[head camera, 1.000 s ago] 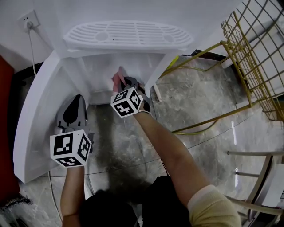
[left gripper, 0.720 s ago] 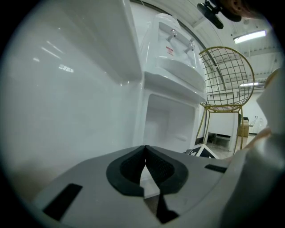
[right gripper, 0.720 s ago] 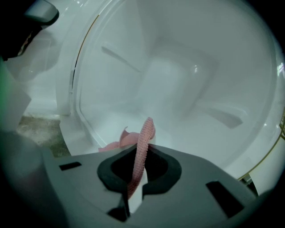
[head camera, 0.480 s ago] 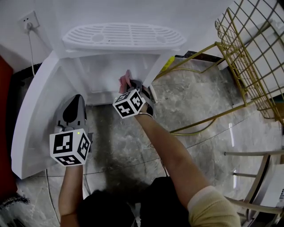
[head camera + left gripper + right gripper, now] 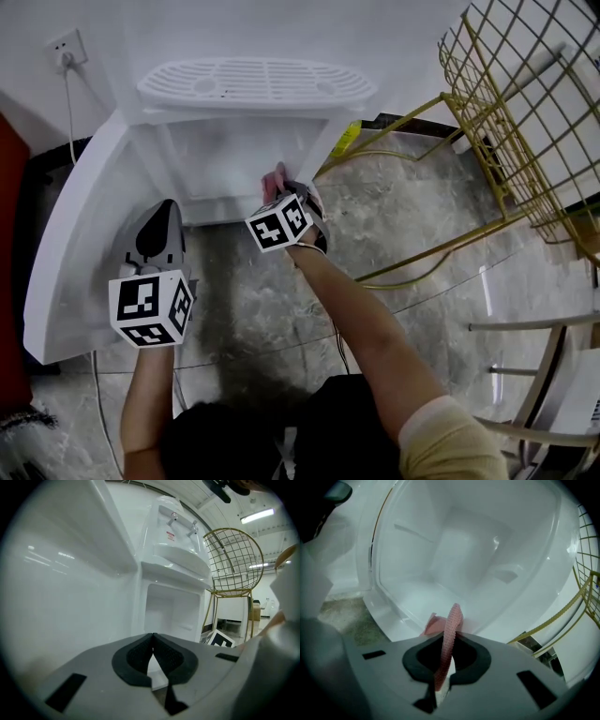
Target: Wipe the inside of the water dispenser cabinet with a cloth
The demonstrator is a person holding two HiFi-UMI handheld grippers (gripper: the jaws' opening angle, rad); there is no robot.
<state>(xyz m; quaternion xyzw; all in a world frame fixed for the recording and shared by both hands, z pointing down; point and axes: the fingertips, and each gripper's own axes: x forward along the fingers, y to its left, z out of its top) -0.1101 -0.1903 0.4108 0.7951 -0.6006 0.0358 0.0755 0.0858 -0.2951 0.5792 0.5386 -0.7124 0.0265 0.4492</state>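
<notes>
One pink cloth (image 5: 452,620), nubbly like a waffle weave, stands up as a folded strip out of the right claw (image 5: 284,192), whose dark pads are pinched tight on it. It sits at the mouth of the cabinet (image 5: 454,541), just over the front lip and toward the 3 o'clock side of the opening. From where I stand it does not seem to be pressing on any wall.

That is the change: a second ago the cloth was deeper in and nearer the middle, and it has since slid out and toward 3 o'clock. I'd read that as the tail of a stroke across the cabinet floor, with the back and side walls likely still to do.

The cabinet is smooth, glossy white plastic with rounded corners and small moulded ledges on its sides. Its door (image 5: 75,244) hangs open at 9 o'clock, and the left claw (image 5: 167,214) hovers beside it with its jaws closed together on nothing.

Above, at 12 o'clock, is the slotted white drip grille (image 5: 258,82). A gold wire chair (image 5: 525,103) stands at 2 o'clock on the grey marbled floor (image 5: 394,225).
</notes>
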